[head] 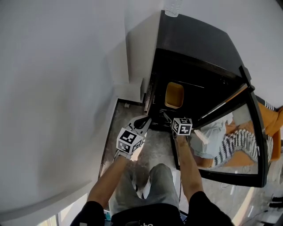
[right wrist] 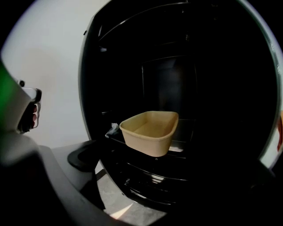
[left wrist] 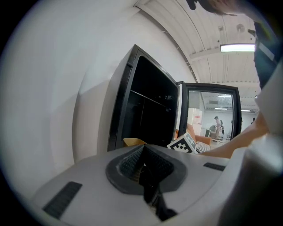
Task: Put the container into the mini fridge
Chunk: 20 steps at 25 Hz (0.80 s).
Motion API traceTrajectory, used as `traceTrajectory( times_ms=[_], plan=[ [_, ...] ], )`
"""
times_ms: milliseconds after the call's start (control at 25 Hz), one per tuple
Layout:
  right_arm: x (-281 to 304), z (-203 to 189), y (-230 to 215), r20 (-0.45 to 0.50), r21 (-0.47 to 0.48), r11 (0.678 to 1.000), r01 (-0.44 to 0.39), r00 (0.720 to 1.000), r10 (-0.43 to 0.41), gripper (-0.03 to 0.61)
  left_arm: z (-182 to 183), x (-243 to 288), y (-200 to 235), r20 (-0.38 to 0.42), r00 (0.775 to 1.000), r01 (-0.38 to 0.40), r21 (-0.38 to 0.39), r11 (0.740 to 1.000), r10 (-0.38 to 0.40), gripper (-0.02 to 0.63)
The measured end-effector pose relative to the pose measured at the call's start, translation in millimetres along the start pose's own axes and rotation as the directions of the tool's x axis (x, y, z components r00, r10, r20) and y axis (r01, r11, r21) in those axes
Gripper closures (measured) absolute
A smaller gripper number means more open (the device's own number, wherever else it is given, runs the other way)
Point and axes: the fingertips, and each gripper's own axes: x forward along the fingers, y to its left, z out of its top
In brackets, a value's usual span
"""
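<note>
A tan open container (right wrist: 150, 132) sits on a wire shelf inside the black mini fridge (head: 194, 39); it shows in the head view as the container (head: 174, 95) and just peeks out in the left gripper view as the container (left wrist: 132, 141). My right gripper (head: 170, 119) hovers just outside the fridge opening, open, its jaws apart and clear of the container, with one dark pad (right wrist: 84, 159) at lower left. My left gripper (head: 142, 121) hangs beside it at the fridge's left front corner. The left gripper (left wrist: 143, 170) has its dark pads together with nothing between them.
The fridge's glass door (head: 234, 145) stands swung open to the right and mirrors an orange sofa. A white wall (head: 66, 88) runs close along the fridge's left side. A clear bottle (head: 174, 6) stands on the fridge top. Grey floor (head: 154, 145) lies below the opening.
</note>
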Motion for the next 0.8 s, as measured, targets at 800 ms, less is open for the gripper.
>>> traceTrajectory(
  times_ms=[800],
  plan=[
    [-246, 154, 59, -0.043, 0.066, 0.993, -0.099, 0.994, 0.102, 0.137, 206, -90, -110, -0.104, 0.994, -0.027, -0.028, 0.999, 0.024, 0.607]
  ],
)
